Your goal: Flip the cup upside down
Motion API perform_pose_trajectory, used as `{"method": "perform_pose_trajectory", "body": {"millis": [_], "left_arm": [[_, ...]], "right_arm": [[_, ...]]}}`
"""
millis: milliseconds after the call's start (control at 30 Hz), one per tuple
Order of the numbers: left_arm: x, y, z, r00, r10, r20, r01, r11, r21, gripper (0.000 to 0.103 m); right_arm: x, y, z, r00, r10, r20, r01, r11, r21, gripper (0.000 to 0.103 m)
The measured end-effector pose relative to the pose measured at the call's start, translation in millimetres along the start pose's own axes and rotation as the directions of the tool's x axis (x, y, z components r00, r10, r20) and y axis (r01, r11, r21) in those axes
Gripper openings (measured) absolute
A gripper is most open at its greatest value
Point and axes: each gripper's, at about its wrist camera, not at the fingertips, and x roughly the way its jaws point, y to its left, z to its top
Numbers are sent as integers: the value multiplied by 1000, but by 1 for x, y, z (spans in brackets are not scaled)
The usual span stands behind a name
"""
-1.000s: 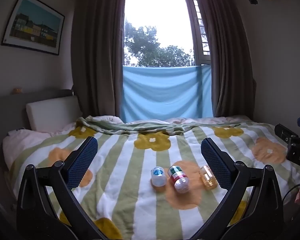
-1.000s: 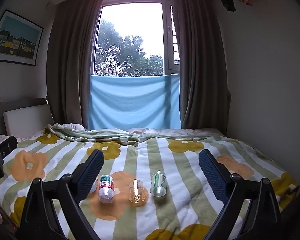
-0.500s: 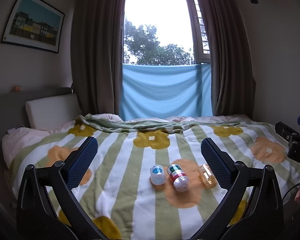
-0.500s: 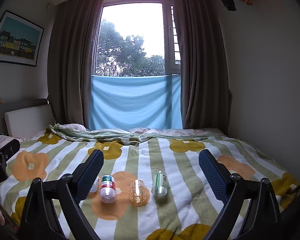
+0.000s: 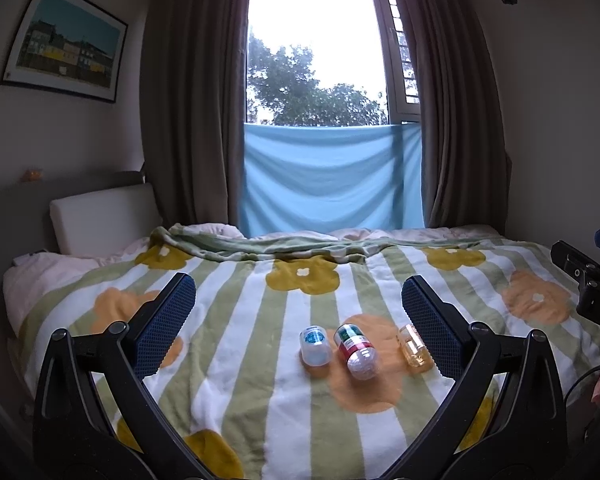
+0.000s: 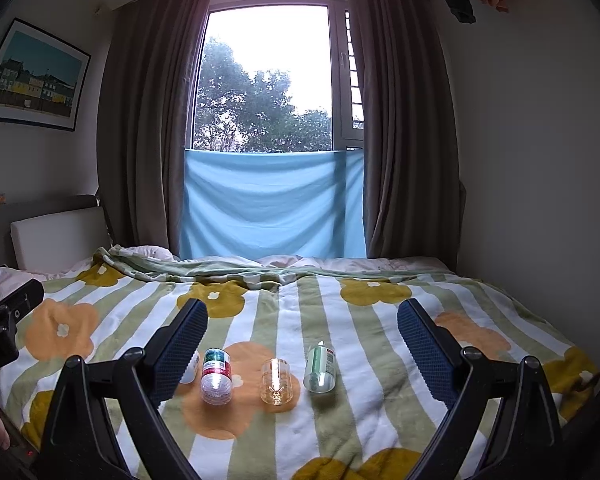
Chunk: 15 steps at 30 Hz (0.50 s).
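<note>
1. Bedroom setting: bed (image 6: 380,412) under a striped, flower-printed blanket, curtained window (image 6: 268,80) at the far side.
2. Cups, four, all lying on their sides in a left-to-right row on the blanket: white cup with blue base (image 5: 315,346) far left; red-and-green banded cup (image 6: 217,375); clear amber cup (image 6: 275,380); green-labelled cup (image 6: 320,368) far right.
3. Long axes: each runs roughly near-to-far. Which end of each cup is the mouth cannot be told for certain.
4. Left gripper (image 5: 298,322): jaws spread wide, nothing held. The white and banded cups sit between its fingers, ahead and below; the amber cup lies just beside its right finger.
5. Right gripper (image 6: 302,336): jaws spread wide, nothing held. The banded, amber and green-labelled cups lie between its fingers, ahead and below; its left finger partly hides the white cup.
6. Judgement: neither gripper touches a cup. The right one is better centred on the amber and green-labelled cups, the left on the white one; a sideways pinch across the barrel suits any of them.
</note>
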Motion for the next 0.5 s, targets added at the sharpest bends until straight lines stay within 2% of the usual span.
{"method": "perform_pose_trajectory", "body": {"millis": [500], "left_arm": [[7,-3,-3,1000,-7,-11,7,1000,-4,103]], "right_arm": [[0,1,2,1000,1,-1,-1,1000,-1,95]]}}
